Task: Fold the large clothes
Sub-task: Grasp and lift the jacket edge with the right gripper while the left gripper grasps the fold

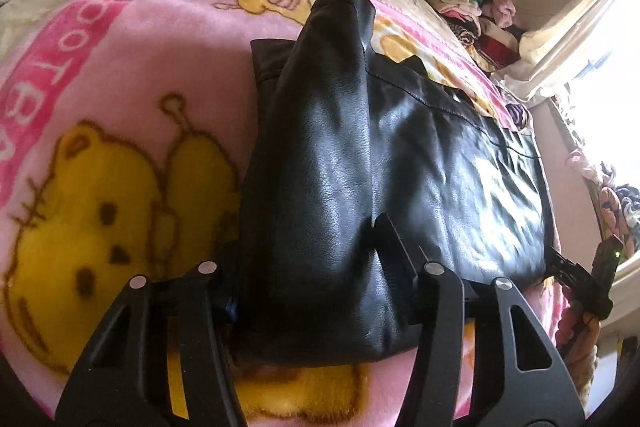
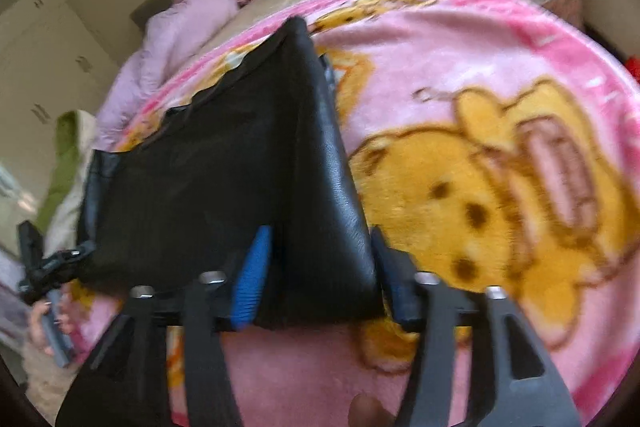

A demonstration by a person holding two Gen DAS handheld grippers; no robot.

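Black leather jacket (image 1: 400, 155) lies on the pink bear blanket (image 1: 120, 75) dead ahead of both grippers — thick, heavy-looking, slick, likely to hold stiff creases. Left gripper (image 1: 308, 267) has its jaws spread around a bunched fold at the near hem; whether they actually pinch it, I cannot tell. Right gripper (image 2: 316, 267) sits the same way on its corner, jaws wide, grip unclear. Open blanket stretches beyond each gripper's outer side; clothes pile (image 1: 472, 3) far ahead.
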